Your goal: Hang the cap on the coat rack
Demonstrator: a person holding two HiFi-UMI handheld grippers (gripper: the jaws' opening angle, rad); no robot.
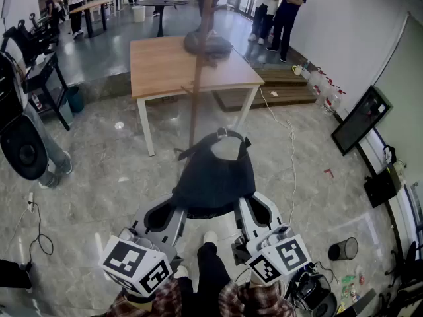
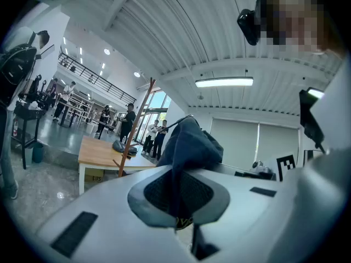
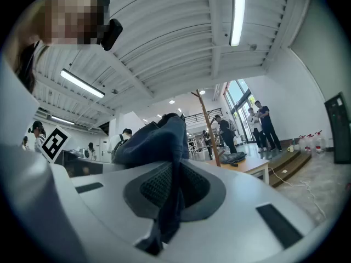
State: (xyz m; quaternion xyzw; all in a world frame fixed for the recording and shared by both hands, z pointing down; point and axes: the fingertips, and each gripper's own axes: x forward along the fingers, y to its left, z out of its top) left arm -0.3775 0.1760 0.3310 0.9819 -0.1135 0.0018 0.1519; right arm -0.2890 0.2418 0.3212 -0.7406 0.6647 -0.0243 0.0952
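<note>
A dark navy cap [image 1: 215,177] hangs in the air in front of me, held by its lower edge from both sides. My left gripper [image 1: 173,215] is shut on the cap's left edge, and my right gripper [image 1: 248,213] is shut on its right edge. In the left gripper view the cap's cloth [image 2: 189,147] runs down between the pads of the left gripper [image 2: 176,190]. The right gripper view shows the same cap [image 3: 153,141] pinched in the right gripper [image 3: 174,193]. The wooden coat rack [image 1: 197,78] rises just beyond the cap, its pole [image 2: 134,130] standing on the table.
A wooden table [image 1: 165,65] with white legs carries the rack and a dark heap [image 1: 208,45] at its base. People stand at the back right [image 1: 284,12]. A black screen [image 1: 360,119] leans at the right wall, a white cable [image 1: 291,150] crosses the floor, and a small bin [image 1: 344,248] stands near my right.
</note>
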